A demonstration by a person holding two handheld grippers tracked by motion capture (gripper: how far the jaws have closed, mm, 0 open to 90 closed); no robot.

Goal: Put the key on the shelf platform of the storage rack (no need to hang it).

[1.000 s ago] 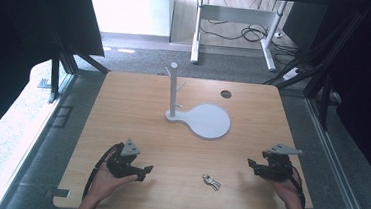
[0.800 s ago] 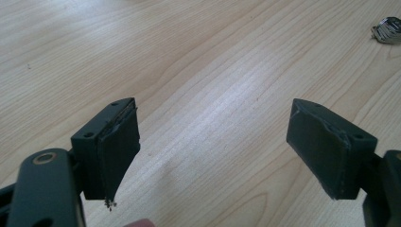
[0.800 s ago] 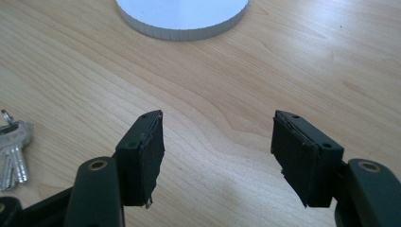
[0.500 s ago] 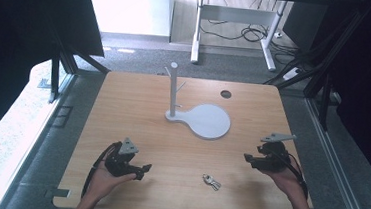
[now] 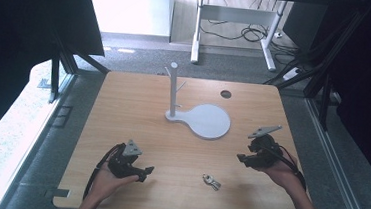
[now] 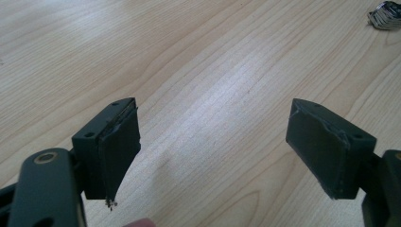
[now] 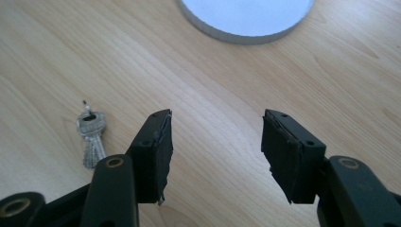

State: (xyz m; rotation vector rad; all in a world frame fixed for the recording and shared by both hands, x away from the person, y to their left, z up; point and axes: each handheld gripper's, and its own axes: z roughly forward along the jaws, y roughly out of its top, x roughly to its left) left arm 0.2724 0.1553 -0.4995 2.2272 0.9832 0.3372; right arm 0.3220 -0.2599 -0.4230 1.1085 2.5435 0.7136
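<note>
While keys (image 5: 211,182) lie flat, right gripper (image 5: 243,158) narrowing, nothing between

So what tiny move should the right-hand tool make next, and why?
Probably swing the right gripper toward the keys and lower it over them. The keys lie flat on the table, off to the side of its fingers, not between them. Its jaws have just been closing but remain apart with nothing between them, so they seem wide enough.
</note>
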